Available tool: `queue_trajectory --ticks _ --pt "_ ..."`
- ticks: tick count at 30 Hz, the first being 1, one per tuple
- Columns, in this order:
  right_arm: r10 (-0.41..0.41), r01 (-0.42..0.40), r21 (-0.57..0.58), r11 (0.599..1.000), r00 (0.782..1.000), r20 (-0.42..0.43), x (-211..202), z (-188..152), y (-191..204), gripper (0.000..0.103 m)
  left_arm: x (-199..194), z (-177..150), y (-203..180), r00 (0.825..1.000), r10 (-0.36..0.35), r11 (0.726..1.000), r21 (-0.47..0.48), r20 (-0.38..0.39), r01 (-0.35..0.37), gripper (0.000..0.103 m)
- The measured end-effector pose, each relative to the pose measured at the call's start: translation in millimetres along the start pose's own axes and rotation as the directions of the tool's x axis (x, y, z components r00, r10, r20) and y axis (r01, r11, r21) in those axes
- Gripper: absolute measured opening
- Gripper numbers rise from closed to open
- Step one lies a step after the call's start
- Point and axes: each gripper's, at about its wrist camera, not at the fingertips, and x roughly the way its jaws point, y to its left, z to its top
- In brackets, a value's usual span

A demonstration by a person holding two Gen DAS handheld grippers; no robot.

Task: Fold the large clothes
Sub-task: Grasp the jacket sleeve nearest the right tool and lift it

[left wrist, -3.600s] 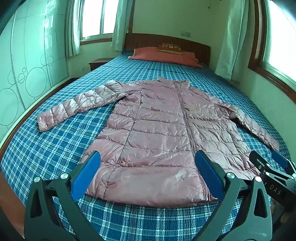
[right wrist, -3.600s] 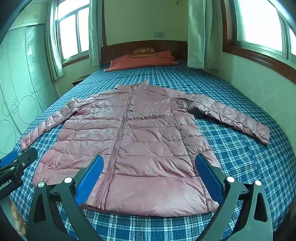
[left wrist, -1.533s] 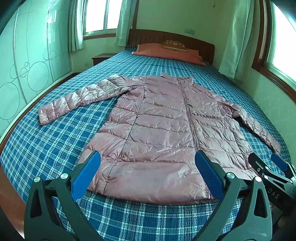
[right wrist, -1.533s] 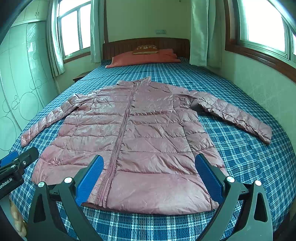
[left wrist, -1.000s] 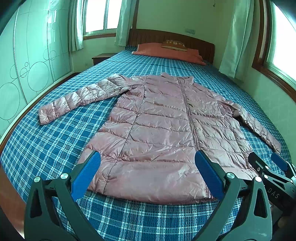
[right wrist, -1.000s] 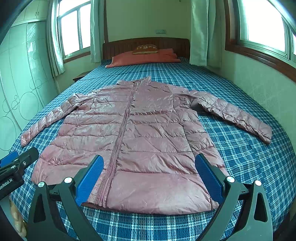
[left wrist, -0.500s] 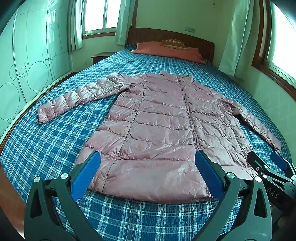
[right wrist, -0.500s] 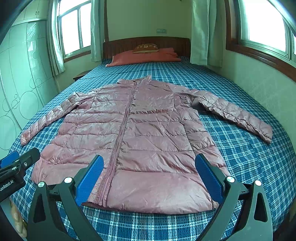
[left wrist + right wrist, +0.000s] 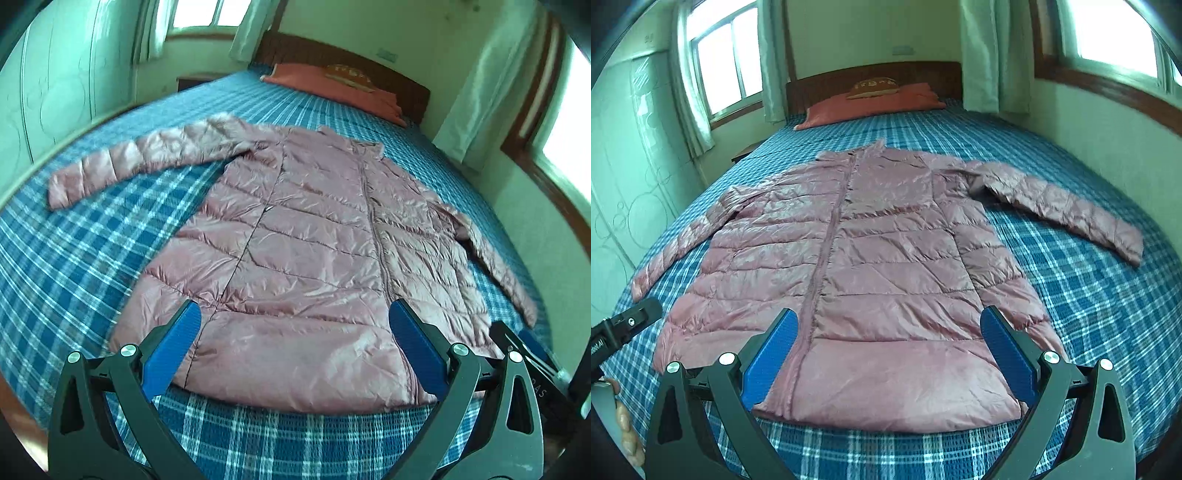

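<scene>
Ahead of both spread, empty grippers, left gripper and right gripper, pink puffer jacket lies lengthwise, hem nearest, collar farthest.

Bare plaid bedspread lies free around the flat pink jacket, while the wall seems to crowd its right side and pillows sit well beyond the collar.

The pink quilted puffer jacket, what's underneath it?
The pink quilted puffer jacket lies flat, sleeves spread, on the blue plaid bedspread, which shows all around it. Whatever lies directly beneath the jacket is covered and cannot be seen.
</scene>
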Motion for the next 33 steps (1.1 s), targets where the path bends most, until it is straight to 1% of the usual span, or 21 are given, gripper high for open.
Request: queue_trajectory --ticks 3,5,7,9,12,15,16,17,18,19,20,21,23,26,27,29,30,31,32,33 --pt "0.001 -0.001 0.044 0.999 1.000 -0.009 12.3 4.5 -18.6 0.098 18.5 8.1 22.3 0.999 0.019 0.998 -0.065 -0.031 -0.021 0.101" --pt "0.007 -0.006 0.099 0.995 1.000 -0.018 22.0 8.6 -38.5 0.098 30.9 13.9 37.1 0.998 0.049 0.994 -0.097 -0.048 -0.053 0.101" --pt "0.026 -0.022 0.154 0.988 0.999 -0.022 30.4 12.8 -56.8 0.098 44.2 20.8 55.2 0.994 0.096 0.986 -0.129 -0.060 -0.103 0.101" --pt "0.037 -0.035 0.221 0.975 0.999 -0.003 38.0 18.7 -81.9 0.098 56.5 27.8 72.3 0.987 0.146 0.976 -0.156 -0.067 -0.155 0.101" --pt "0.027 -0.031 0.325 0.945 1.000 0.015 50.6 27.9 -128.1 0.098 73.1 37.5 102.3 0.978 0.190 0.955 -0.216 -0.083 -0.204 0.101" --pt "-0.016 0.001 0.429 0.903 0.999 0.031 60.8 33.4 -179.5 0.097 88.8 46.1 136.7 0.970 0.219 0.924 -0.296 -0.108 -0.242 0.101" --pt "-0.034 0.015 0.457 0.890 0.999 0.034 63.3 34.8 -193.5 0.095 93.4 48.4 145.9 0.968 0.222 0.915 -0.319 -0.115 -0.248 0.101" --pt "-0.058 0.032 0.492 0.870 0.998 0.038 66.3 35.2 -213.9 0.090 99.2 50.6 156.6 0.965 0.230 0.902 -0.346 -0.122 -0.259 0.101" --pt "-0.070 0.044 0.519 0.853 0.997 0.031 69.7 35.4 -228.8 0.070 101.7 52.0 162.0 0.964 0.239 0.897 -0.354 -0.120 -0.266 0.101" --pt "-0.076 0.050 0.544 0.837 0.997 0.026 72.8 34.6 -242.0 0.059 103.8 54.6 167.4 0.961 0.252 0.895 -0.352 -0.110 -0.275 0.101" --pt "-0.072 0.043 0.596 0.802 0.997 0.025 77.5 31.7 -262.7 0.059 105.7 58.6 169.0 0.954 0.283 0.893 -0.335 -0.100 -0.300 0.101" --pt "-0.061 0.026 0.631 0.775 0.998 0.035 79.9 29.3 -276.8 0.059 107.5 60.7 170.5 0.948 0.304 0.892 -0.320 -0.095 -0.318 0.101" --pt "-0.050 -0.013 0.720 0.693 0.997 0.067 83.8 20.6 -309.3 0.059 111.5 64.9 171.7 0.938 0.337 0.889 -0.300 -0.087 -0.347 0.101" --pt "-0.065 -0.051 0.792 0.608 0.991 0.114 84.7 10.4 -334.5 0.059 115.2 64.3 173.2 0.925 0.372 0.882 -0.281 -0.075 -0.378 0.101" --pt "-0.067 -0.065 0.805 0.589 0.989 0.129 85.6 8.4 -340.1 0.059 116.8 62.9 170.6 0.916 0.394 0.881 -0.257 -0.069 -0.398 0.101" --pt "-0.057 -0.131 0.834 0.536 0.980 0.190 86.5 3.1 -352.0 0.059 120.7 61.3 161.4 0.902 0.426 0.877 -0.214 -0.066 -0.430 0.101" --pt "-0.062 -0.146 0.838 0.526 0.976 0.209 86.0 2.6 -354.3 0.060 122.4 59.3 157.5 0.894 0.444 0.874 -0.190 -0.065 -0.448 0.101" --pt "-0.075 -0.156 0.841 0.518 0.971 0.226 84.7 3.6 -356.9 0.060 122.1 57.1 155.3 0.889 0.454 0.871 -0.180 -0.063 -0.457 0.101" --pt "-0.087 -0.158 0.843 0.515 0.968 0.234 83.3 4.7 -359.5 0.060 122.4 57.7 154.7 0.888 0.457 0.870 -0.180 -0.062 -0.460 0.101" --pt "-0.108 -0.166 0.849 0.502 0.962 0.252 82.3 4.7 -362.3 0.061 123.1 59.5 155.7 0.888 0.456 0.869 -0.182 -0.064 -0.459 0.101"
